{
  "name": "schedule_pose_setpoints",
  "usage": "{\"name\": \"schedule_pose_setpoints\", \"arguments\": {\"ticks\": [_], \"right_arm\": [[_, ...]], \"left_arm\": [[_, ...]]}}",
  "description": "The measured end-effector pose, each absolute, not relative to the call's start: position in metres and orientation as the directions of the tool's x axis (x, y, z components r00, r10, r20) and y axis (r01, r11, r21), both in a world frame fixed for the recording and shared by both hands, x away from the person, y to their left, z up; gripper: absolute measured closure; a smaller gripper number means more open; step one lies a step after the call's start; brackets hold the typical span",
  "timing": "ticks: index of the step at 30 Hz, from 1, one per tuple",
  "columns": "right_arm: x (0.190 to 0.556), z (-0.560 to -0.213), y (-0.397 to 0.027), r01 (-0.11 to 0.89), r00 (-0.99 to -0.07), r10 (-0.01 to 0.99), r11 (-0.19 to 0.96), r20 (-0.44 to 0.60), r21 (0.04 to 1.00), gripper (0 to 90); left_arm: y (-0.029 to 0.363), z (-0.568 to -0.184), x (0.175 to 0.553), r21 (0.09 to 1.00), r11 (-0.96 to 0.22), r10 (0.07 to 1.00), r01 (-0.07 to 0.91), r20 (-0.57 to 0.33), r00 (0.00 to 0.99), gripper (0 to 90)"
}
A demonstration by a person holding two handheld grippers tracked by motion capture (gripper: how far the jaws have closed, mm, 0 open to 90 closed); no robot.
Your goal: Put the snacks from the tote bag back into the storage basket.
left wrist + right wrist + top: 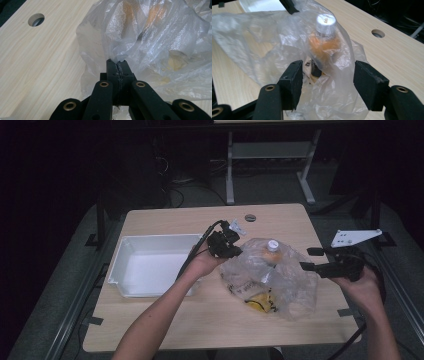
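Note:
A crumpled clear plastic bag [272, 277] lies on the wooden table [210, 320], right of centre. Inside it stands a bottle of orange drink with a white cap [271, 245], and something yellow [260, 301] sits at the bag's near end. My left gripper [231, 251] is shut on the bag's left edge; the film [140, 40] is pinched between its jaws [117, 65]. My right gripper [311, 259] is open at the bag's right side. Its jaws straddle a fold of the bag [324, 75], with the capped bottle [325, 37] just beyond them.
An empty white tray [150, 265] sits on the left half of the table. A round cable hole [250, 217] lies near the table's far edge. Dark floor and a desk frame [270, 165] lie behind the table.

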State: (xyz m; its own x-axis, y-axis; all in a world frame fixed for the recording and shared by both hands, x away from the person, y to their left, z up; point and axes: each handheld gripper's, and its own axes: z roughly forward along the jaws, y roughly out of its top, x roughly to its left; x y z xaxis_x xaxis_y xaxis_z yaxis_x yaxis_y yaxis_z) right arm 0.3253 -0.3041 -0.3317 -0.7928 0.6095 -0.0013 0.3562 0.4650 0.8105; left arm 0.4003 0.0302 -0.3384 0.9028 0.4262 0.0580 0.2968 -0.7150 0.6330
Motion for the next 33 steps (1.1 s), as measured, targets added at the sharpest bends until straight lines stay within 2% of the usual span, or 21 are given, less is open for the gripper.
{"name": "schedule_pose_setpoints", "arguments": {"ticks": [13,22,25,28,29,31,33], "right_arm": [[0.36,-0.328,-0.298,0.382,-0.799,0.601,0.504,0.004,0.775,34.8],[0.392,-0.337,-0.28,0.401,-0.837,0.547,0.572,0.032,0.716,40.3],[0.4,-0.344,-0.275,0.41,-0.848,0.527,0.591,0.051,0.695,46.5],[0.404,-0.349,-0.271,0.406,-0.86,0.508,0.62,0.051,0.671,63.8],[0.405,-0.349,-0.27,0.399,-0.864,0.502,0.631,0.042,0.665,74.3],[0.405,-0.348,-0.27,0.38,-0.872,0.488,0.65,0.022,0.658,87.3],[0.405,-0.346,-0.27,0.373,-0.874,0.486,0.655,0.012,0.657,89.8]], "left_arm": [[0.029,-0.342,0.409,0.623,-0.722,0.429,0.302,0.06,0.902,90.0],[0.031,-0.346,0.415,0.614,-0.723,0.445,0.316,0.063,0.894,90.0],[0.03,-0.348,0.416,0.612,-0.725,0.443,0.316,0.063,0.894,90.0],[0.029,-0.35,0.417,0.604,-0.734,0.434,0.31,0.067,0.898,90.0],[0.029,-0.35,0.417,0.605,-0.734,0.434,0.31,0.067,0.898,90.0],[0.029,-0.349,0.418,0.609,-0.731,0.435,0.308,0.069,0.898,90.0],[0.03,-0.348,0.419,0.612,-0.727,0.439,0.311,0.066,0.896,90.0]]}}
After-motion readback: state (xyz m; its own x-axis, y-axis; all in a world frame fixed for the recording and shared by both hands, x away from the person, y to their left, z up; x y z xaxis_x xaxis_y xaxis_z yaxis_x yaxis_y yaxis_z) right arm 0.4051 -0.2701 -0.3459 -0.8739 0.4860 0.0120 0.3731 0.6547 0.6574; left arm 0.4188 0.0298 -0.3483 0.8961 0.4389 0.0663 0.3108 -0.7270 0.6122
